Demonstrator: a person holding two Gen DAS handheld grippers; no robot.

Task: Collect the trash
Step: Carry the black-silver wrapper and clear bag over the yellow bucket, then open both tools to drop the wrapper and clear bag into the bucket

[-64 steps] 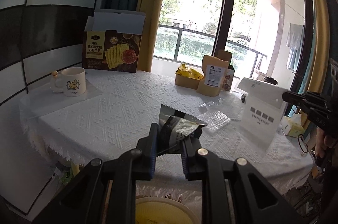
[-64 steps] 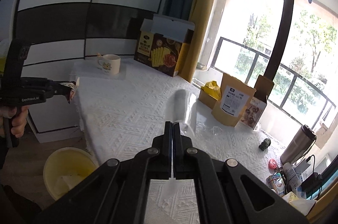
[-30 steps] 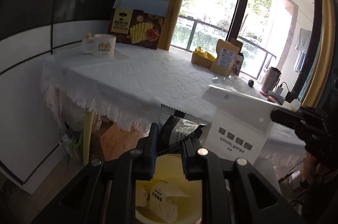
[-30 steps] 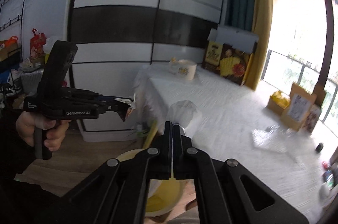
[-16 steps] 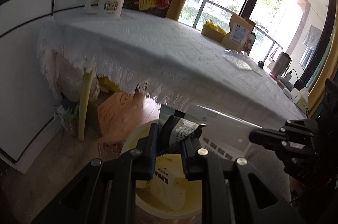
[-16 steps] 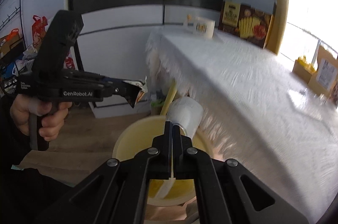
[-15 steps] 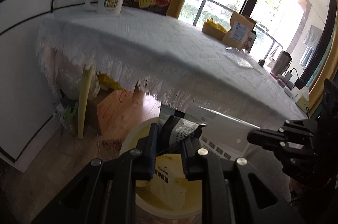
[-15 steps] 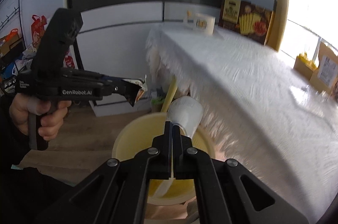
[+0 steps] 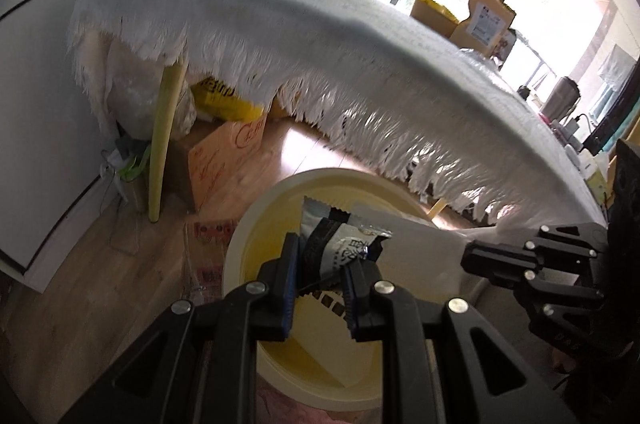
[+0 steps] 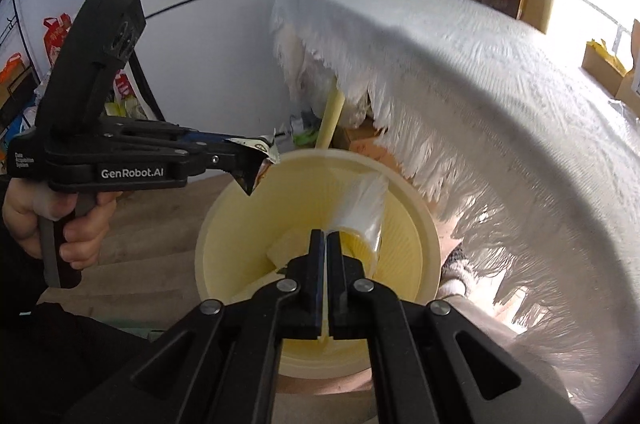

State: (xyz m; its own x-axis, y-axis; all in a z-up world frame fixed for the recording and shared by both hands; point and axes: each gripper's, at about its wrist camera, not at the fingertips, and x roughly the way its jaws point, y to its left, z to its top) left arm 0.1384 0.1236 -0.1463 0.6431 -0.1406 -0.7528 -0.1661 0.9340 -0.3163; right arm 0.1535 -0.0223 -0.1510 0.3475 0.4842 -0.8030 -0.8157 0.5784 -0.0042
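Both grippers swung off the counter (image 9: pixel 360 36) to above the round pale-yellow plastic bin (image 10: pixel 224 224): left gripper (image 9: pixel 320 276) pinches a light, crinkly black-and-silver snack wrapper (image 9: pixel 340 244), right gripper (image 10: pixel 324 244) clamps a limp clear plastic film (image 10: pixel 362 204) by its edge.

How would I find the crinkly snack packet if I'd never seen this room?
Find the pale yellow bin on the floor under the fringed white tablecloth. Above it, the left gripper pinches a black-and-silver snack wrapper; the right gripper's piece is clear plastic.

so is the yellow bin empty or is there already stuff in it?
Not empty. The right wrist view shows a pale carton-like piece lying inside the yellow bin. What else is in there cannot be told; the held trash blocks the rest.
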